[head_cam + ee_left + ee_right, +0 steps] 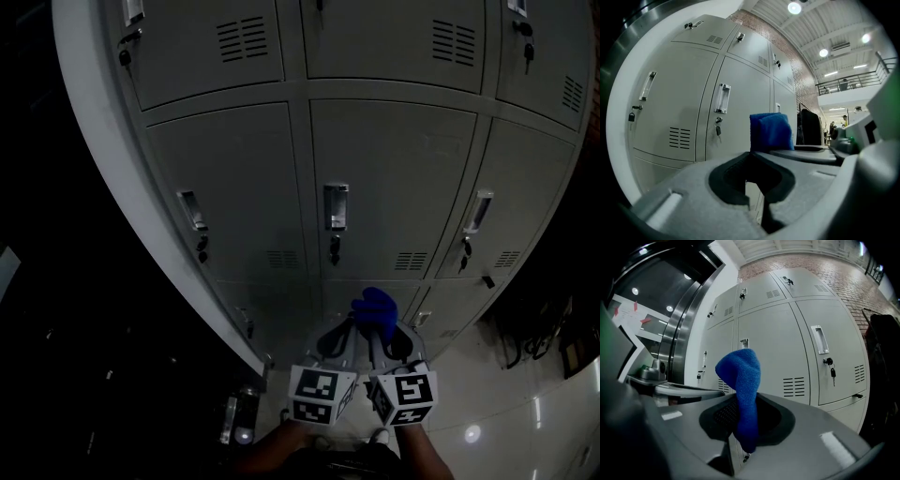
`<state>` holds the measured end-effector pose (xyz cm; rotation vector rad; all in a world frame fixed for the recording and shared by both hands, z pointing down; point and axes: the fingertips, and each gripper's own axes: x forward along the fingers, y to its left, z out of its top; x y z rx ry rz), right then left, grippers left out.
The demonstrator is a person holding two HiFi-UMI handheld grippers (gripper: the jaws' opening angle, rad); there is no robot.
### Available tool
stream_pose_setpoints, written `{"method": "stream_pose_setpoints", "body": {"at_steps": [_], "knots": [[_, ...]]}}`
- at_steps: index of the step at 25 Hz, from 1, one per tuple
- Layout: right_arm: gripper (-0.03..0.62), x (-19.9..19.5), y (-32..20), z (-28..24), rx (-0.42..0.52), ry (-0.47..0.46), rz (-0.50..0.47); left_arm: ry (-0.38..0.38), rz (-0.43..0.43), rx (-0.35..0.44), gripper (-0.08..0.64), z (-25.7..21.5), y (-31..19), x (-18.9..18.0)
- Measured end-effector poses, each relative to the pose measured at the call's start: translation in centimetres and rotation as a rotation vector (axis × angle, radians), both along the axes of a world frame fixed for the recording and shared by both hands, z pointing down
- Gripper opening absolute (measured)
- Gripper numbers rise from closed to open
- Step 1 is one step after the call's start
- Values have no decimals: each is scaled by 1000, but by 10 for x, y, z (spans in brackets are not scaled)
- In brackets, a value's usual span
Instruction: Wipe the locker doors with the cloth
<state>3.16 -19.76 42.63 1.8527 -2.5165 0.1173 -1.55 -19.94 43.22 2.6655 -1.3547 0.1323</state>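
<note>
My right hand-held gripper [380, 328] is clamped on the blue cloth [375, 307]. In the right gripper view the cloth [740, 380] runs up through the dark pocket between the jaws of that hand-held gripper [745, 423] and stands above them in a rounded, folded bunch. My left hand-held gripper [345, 330] sits just beside the right one, their marker cubes side by side low in the head view. In its own view the left hand-held gripper [751, 179] is clenched, with nothing in the pocket between the jaws. The cloth [769, 132] shows beyond the jaws to the right, standing upright. Both hand-held grippers point at the bank of grey lockers [394, 178], and from the head the cloth lies in front of the lower row of doors, below the middle door's handle [336, 206]. In both gripper views the lockers [787, 343] stand back from the cloth, not touching it. The doors [689, 93] are shut, with slotted vents, and a key [832, 373] hangs from the lock under one handle. The glossy floor [487, 394] to my right reflects the ceiling lights.
</note>
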Motion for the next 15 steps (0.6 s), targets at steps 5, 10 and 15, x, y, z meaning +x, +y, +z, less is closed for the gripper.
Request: {"method": "stream_pose_setpoints", "body": {"at_steps": [5, 10, 15], "knots": [[72, -2, -3, 0, 0, -2, -2, 3, 6, -2, 3, 0, -1, -1], [72, -4, -3, 2, -3, 2, 0, 2, 16, -7, 3, 4, 1, -1], [72, -6, -2, 3, -3, 1, 5, 4, 20, -9, 3, 5, 2, -4]]}}
